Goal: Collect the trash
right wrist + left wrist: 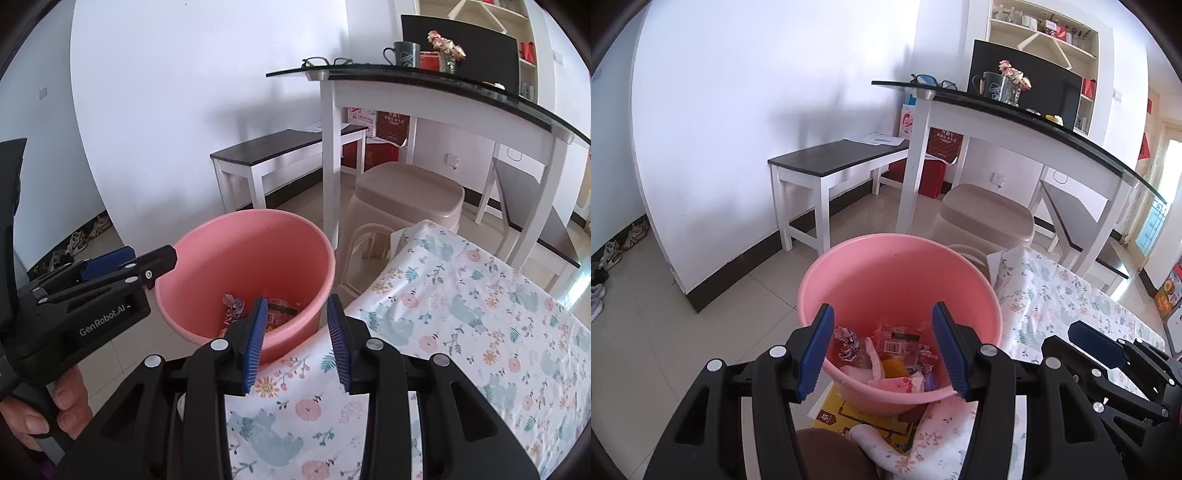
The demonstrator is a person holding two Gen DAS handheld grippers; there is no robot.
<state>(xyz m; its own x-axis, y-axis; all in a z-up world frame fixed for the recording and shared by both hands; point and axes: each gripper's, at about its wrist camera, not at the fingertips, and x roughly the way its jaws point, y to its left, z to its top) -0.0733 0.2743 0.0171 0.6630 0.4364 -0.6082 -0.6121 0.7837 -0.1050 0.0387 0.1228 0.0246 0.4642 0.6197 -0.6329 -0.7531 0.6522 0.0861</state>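
A pink bucket (pixel 897 280) stands on the floor beside a table with a floral cloth (pixel 1071 302). Crumpled wrappers and paper scraps (pixel 894 350) lie on its bottom. My left gripper (pixel 882 332) hangs over the bucket's near rim, open wide, with nothing between its blue pads. In the right wrist view the bucket (pixel 251 251) shows the trash (pixel 236 306) inside. My right gripper (pixel 297 325) is open and holds nothing, above the cloth's edge (pixel 461 314) next to the bucket. The left gripper (pixel 129 266) reaches in from the left, with a hand (pixel 62 406) on its handle.
A beige plastic stool (pixel 986 218) stands just behind the bucket. Behind it are a white table with a black top (pixel 1015 110) and a low bench (pixel 834 158). Shoes (pixel 613 254) line the left wall. A yellow printed sheet (pixel 834 410) lies under the bucket.
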